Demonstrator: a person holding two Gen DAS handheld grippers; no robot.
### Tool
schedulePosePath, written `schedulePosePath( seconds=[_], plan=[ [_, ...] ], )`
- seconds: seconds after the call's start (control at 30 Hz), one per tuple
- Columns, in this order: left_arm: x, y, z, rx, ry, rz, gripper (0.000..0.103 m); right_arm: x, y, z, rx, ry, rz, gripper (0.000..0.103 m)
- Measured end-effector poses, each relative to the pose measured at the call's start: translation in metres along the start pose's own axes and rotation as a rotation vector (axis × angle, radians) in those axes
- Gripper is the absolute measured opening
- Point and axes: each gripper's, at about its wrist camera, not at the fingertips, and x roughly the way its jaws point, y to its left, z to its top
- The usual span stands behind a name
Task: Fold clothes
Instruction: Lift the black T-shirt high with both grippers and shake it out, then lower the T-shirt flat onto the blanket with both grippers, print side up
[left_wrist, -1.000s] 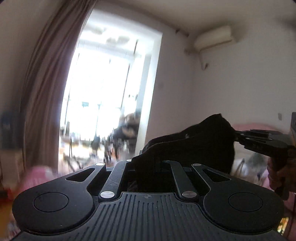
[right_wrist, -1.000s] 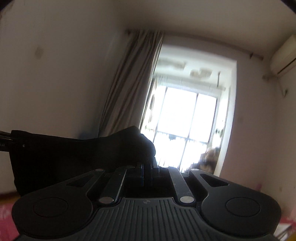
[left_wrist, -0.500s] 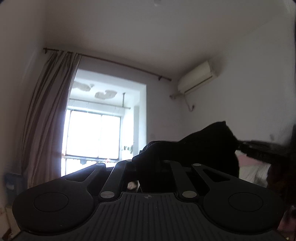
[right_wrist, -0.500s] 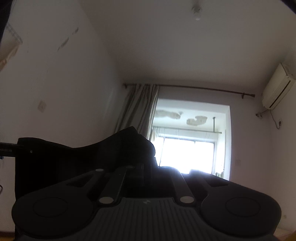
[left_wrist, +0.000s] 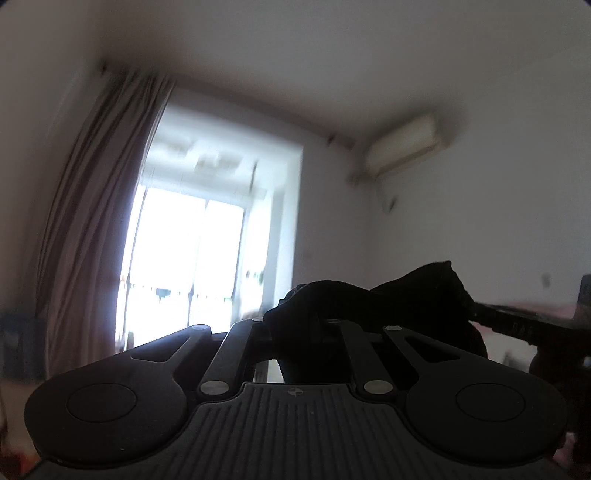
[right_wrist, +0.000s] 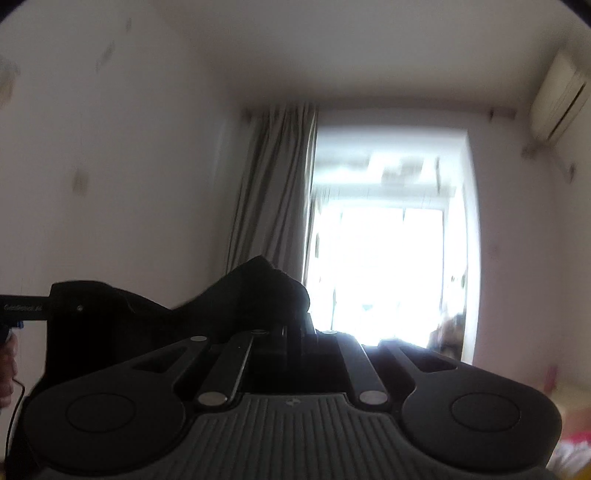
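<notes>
A black garment (left_wrist: 388, 306) is stretched in the air between both grippers, which point up toward the far wall. In the left wrist view my left gripper (left_wrist: 303, 325) is shut on one bunched corner of the black garment, which covers the fingertips. The right gripper (left_wrist: 517, 325) shows at the right edge, pinching the other corner. In the right wrist view my right gripper (right_wrist: 291, 325) is shut on the black garment (right_wrist: 251, 291), and the left gripper (right_wrist: 26, 306) enters from the left edge, holding the cloth's far corner. The cloth hangs below out of sight.
A bright window (left_wrist: 199, 258) with a grey curtain (left_wrist: 96, 236) fills the far wall, the curtain (right_wrist: 273, 184) also showing in the right wrist view. An air conditioner (left_wrist: 402, 147) hangs high on the right wall. A hand (right_wrist: 7, 362) shows at the left edge.
Both cameras tilted up toward the ceiling half a second ago and have now tipped back down toward the window. The garment stays pinched in both grippers throughout.
</notes>
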Motion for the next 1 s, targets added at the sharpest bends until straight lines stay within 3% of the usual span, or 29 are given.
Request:
schedulePosePath(
  seconds=[0.13, 0.27, 0.63, 0.7, 0.73, 0.77, 0.8, 0.83, 0.87, 0.93, 1.0],
  plan=[
    [0.041, 0.024, -0.054, -0.037, 0.148, 0.078, 0.005, 0.051, -0.002, -0.049, -0.062, 0.163, -0.003, 0.007],
    [0.073, 0.047, -0.099, -0.026, 0.233, 0.144, 0.005, 0.096, -0.011, -0.086, -0.068, 0.253, -0.015, 0.007],
    [0.160, 0.100, -0.154, 0.037, 0.383, 0.235, 0.005, 0.203, -0.021, -0.187, -0.007, 0.394, -0.049, 0.007],
    [0.172, 0.106, -0.174, 0.033, 0.439, 0.237, 0.007, 0.221, -0.016, -0.221, 0.015, 0.468, -0.045, 0.011],
    [0.169, 0.110, -0.185, 0.025, 0.477, 0.236, 0.010, 0.234, -0.018, -0.242, 0.041, 0.525, -0.039, 0.021],
    [0.170, 0.116, -0.200, 0.005, 0.532, 0.245, 0.020, 0.247, -0.020, -0.266, 0.073, 0.590, -0.031, 0.043],
    [0.172, 0.123, -0.216, -0.017, 0.590, 0.255, 0.038, 0.258, -0.022, -0.287, 0.095, 0.655, -0.030, 0.052],
    [0.177, 0.130, -0.234, -0.042, 0.653, 0.268, 0.046, 0.267, -0.024, -0.308, 0.113, 0.720, -0.033, 0.059],
    [0.183, 0.138, -0.251, -0.068, 0.718, 0.281, 0.054, 0.273, -0.027, -0.328, 0.125, 0.777, -0.051, 0.059],
    [0.183, 0.149, -0.263, -0.122, 0.761, 0.313, 0.055, 0.264, -0.034, -0.355, 0.154, 0.825, -0.089, 0.059],
    [0.181, 0.159, -0.274, -0.178, 0.797, 0.346, 0.055, 0.252, -0.047, -0.352, 0.208, 0.819, -0.099, 0.060]
  ],
)
